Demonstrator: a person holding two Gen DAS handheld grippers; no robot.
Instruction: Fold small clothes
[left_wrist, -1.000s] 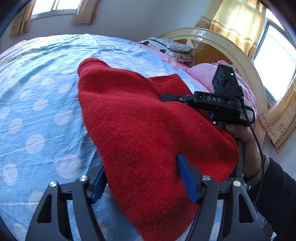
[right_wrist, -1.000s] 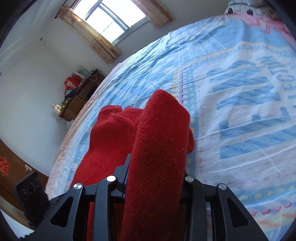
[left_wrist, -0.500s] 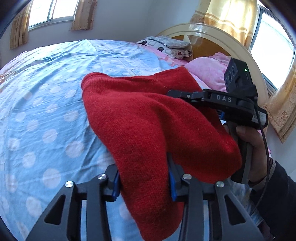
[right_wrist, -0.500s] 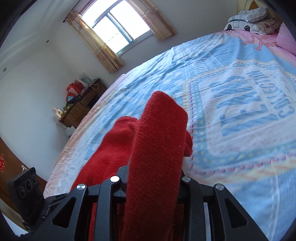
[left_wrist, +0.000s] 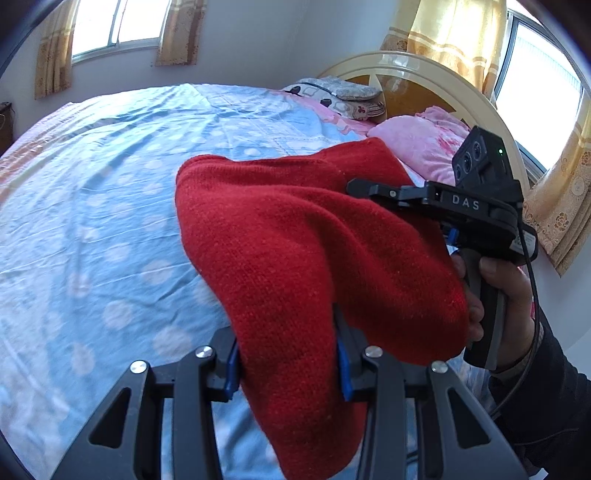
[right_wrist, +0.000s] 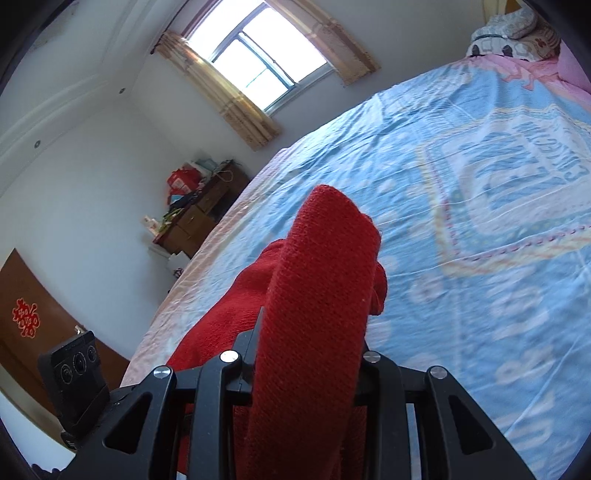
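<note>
Left wrist view: the red knit garment (left_wrist: 295, 251) hangs clear above the blue dotted bedsheet (left_wrist: 92, 221), where a second ago its bulk lay on the bed. The left gripper (left_wrist: 286, 363), whose jaws stood spread around the cloth then, has since closed and now pinches a fold of it. The right gripper (right_wrist: 308, 354) is likewise clamped on a thick roll of the knit. With both ends held aloft, the fold can probably be carried over. Large lettering on the sheet is too blurred to read; the right gripper's body reads "DAS" (left_wrist: 466, 202).
</note>
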